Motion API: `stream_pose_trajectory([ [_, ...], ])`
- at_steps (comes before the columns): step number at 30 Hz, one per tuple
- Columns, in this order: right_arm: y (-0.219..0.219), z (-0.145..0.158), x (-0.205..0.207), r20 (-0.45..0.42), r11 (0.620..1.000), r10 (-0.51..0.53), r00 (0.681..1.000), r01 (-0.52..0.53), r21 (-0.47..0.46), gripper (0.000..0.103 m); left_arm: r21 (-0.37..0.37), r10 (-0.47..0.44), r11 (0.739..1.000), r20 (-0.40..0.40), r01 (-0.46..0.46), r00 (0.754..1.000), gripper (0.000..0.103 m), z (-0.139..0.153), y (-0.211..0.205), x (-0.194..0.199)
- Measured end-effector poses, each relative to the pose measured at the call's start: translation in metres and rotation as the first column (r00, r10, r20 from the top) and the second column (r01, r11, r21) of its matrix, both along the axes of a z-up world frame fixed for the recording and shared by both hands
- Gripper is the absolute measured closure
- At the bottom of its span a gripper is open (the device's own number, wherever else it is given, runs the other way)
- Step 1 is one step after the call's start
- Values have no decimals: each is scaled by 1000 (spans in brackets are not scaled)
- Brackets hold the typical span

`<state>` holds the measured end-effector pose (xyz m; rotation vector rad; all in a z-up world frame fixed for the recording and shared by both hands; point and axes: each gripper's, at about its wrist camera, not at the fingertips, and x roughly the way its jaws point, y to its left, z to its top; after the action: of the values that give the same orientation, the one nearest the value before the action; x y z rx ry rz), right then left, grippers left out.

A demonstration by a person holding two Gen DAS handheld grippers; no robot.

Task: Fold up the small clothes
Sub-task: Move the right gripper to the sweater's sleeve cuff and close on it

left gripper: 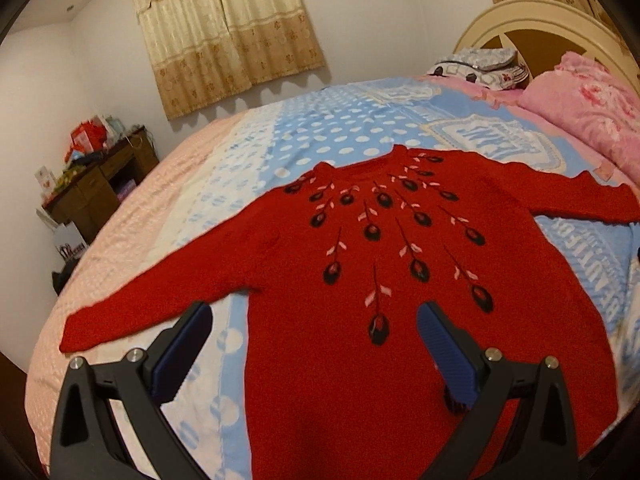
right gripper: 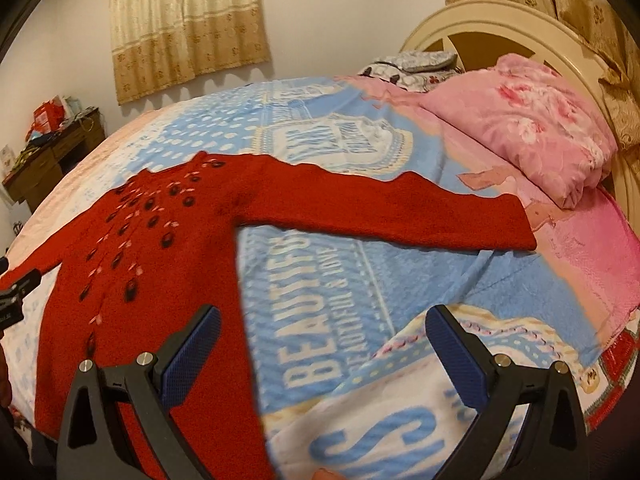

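Observation:
A red sweater [left gripper: 360, 288] with dark flower embroidery lies flat, front up, on the bed, both sleeves spread out. My left gripper [left gripper: 314, 320] is open and empty, hovering over the sweater's lower left side near its hem. In the right wrist view the sweater [right gripper: 160, 240] lies to the left, its right sleeve [right gripper: 400, 212] stretched toward the pillow. My right gripper [right gripper: 322, 320] is open and empty above the blue blanket, beside the sweater's right edge. The left gripper's tip [right gripper: 16, 292] shows at the left edge of that view.
The bed is covered by a blue, white and pink blanket [left gripper: 320, 128]. A pink pillow [right gripper: 520, 120] and cream headboard [right gripper: 500, 28] lie at the far right. A cluttered wooden desk [left gripper: 100, 176] stands left of the bed. Curtains [left gripper: 228, 32] hang behind.

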<state>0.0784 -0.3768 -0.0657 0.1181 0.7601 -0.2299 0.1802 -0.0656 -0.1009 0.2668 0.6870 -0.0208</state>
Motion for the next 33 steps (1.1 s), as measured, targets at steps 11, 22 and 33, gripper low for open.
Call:
stream_pose_trajectory([
  [11,-100,-12,34,-26,982,-189,982,189,26,1,9,-14,1000,-8,14,1000,0,-19,-21,43],
  [22,-222,-26,54,-77,924,-372,925,377,58,1,2,48,999,-45,-48,998,0,-34,-10,78],
  [33,-277,-43,68,-126,901,-381,916,399,173,24,-26,84,996,-89,-87,992,0,-43,4,95],
])
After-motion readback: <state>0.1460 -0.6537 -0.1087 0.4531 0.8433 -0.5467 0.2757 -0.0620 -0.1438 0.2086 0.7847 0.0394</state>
